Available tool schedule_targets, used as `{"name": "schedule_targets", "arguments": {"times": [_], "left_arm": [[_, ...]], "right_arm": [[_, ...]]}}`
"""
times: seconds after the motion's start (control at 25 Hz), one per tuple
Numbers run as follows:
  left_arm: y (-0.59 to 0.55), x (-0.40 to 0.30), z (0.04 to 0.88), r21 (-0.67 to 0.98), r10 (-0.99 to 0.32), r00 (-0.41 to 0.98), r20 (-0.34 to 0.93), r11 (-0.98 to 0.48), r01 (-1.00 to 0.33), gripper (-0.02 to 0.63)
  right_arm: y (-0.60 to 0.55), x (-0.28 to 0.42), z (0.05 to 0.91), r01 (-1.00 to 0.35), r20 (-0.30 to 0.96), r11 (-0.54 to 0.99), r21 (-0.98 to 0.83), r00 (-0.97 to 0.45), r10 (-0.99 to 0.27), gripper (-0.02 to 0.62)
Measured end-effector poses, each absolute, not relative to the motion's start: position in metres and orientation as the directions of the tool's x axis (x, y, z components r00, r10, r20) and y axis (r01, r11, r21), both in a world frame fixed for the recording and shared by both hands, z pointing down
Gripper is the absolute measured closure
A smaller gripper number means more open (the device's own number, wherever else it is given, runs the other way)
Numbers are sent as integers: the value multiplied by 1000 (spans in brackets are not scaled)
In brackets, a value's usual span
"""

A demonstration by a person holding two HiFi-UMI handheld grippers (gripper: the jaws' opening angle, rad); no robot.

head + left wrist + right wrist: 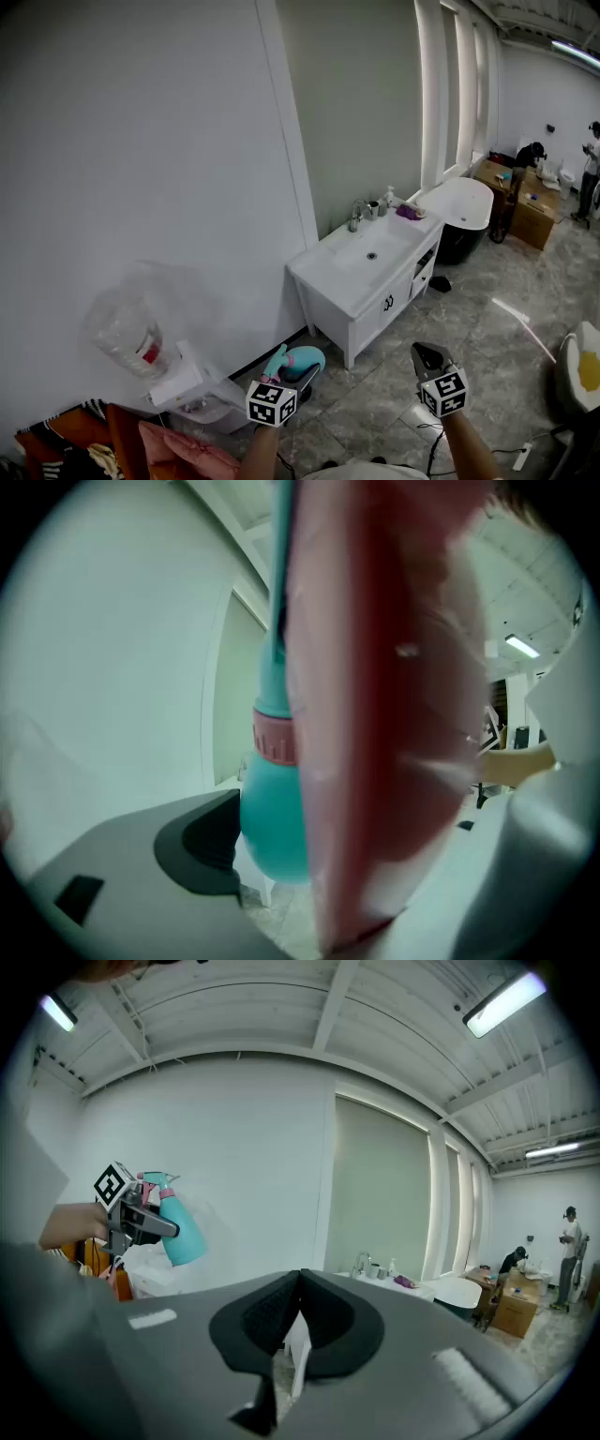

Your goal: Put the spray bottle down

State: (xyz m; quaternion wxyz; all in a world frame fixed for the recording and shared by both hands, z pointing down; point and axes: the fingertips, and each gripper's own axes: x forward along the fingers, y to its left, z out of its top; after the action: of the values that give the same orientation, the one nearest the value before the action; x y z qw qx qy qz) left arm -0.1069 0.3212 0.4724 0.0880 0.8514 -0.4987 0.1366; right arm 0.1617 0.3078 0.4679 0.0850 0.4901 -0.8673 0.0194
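A teal spray bottle (300, 360) with a pink collar and pink trigger hangs in the air at the bottom left of the head view. My left gripper (296, 376) is shut on it. In the left gripper view the bottle (272, 817) fills the middle, its pink trigger blurred close to the lens, between the jaws of my left gripper (375, 855). From the right gripper view the bottle (184, 1237) points body-forward out of the left gripper (141, 1222) at the left. My right gripper (429, 356) (298, 1312) is held to the right, shut with nothing in it.
A white vanity (330, 287) with a sink and tap stands against the wall ahead, with a bathtub (464, 211) beyond it. A water dispenser (192, 384) with a clear jug is at the left. Cardboard boxes (530, 211) and people are far right. The floor is grey stone tile.
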Motion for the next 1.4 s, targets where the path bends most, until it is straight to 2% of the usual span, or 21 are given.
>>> {"name": "schedule_targets", "arguments": {"times": [0.8,1.4], "left_arm": [[299,-113,482,23,-805,493,331,-515,-857,250],[298,-153,498,41,-770,535,348,-558,-829,250]], "right_arm": [[286,156,472,-878,161,479,14,-471,-868,584],[292,109,490,-885,218,466,29,-449,-867,584]]}}
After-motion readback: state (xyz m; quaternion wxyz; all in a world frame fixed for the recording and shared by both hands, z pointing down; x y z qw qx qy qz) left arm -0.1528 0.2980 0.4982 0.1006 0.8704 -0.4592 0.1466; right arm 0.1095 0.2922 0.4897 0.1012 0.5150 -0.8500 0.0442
